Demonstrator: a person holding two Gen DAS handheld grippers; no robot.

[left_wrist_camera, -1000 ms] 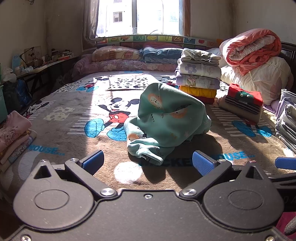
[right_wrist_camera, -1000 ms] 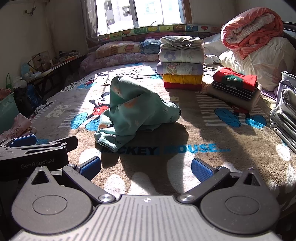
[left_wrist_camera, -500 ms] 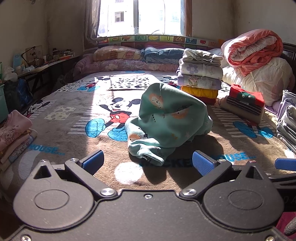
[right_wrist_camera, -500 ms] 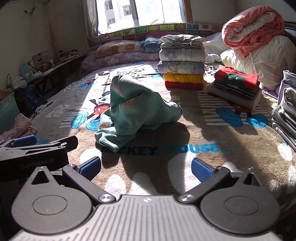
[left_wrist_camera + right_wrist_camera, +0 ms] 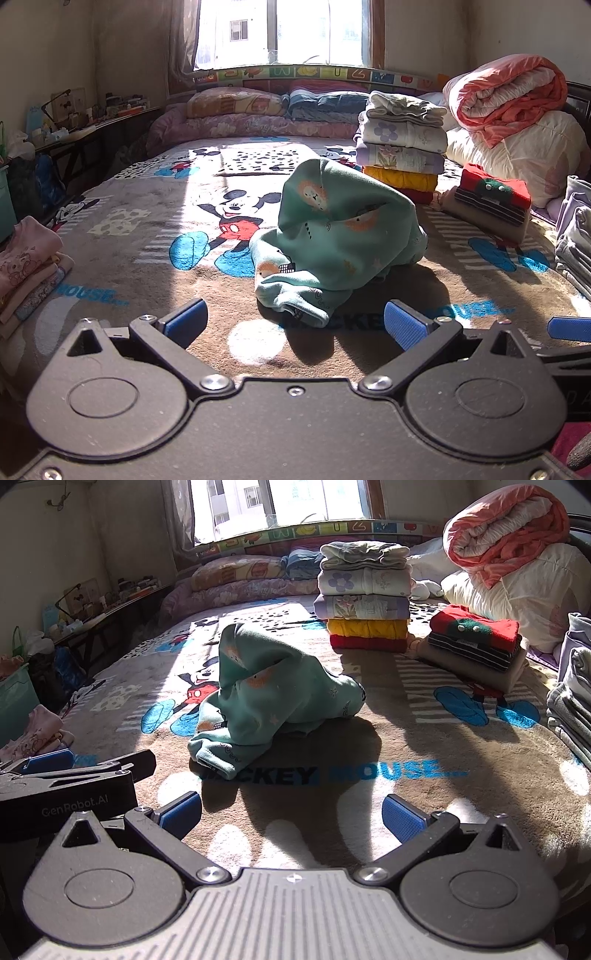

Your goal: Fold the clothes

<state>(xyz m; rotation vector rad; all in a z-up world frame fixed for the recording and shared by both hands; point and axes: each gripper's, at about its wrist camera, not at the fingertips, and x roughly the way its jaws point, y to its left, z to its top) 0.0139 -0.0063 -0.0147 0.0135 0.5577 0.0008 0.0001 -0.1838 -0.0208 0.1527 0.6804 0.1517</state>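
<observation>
A crumpled teal garment (image 5: 340, 236) with orange lion prints lies heaped in the middle of the bed, also in the right wrist view as the teal garment (image 5: 269, 698). My left gripper (image 5: 295, 326) is open, its blue pads wide apart and empty, a short way in front of the heap's near edge. My right gripper (image 5: 291, 818) is open too and holds nothing, nearer than the garment and to its right. The left gripper's body (image 5: 70, 786) shows at the left edge of the right wrist view.
A Mickey Mouse blanket (image 5: 147, 236) covers the bed. A tall stack of folded clothes (image 5: 364, 598) stands behind the heap, a red-topped stack (image 5: 476, 642) to its right, grey folded items (image 5: 572, 701) at the far right, pink folded clothes (image 5: 26, 258) at the left. Rolled quilts (image 5: 513, 96) lie at the back right.
Both views have crept slightly nearer the teal garment. Both grippers stay open and empty; the garment has not moved.
</observation>
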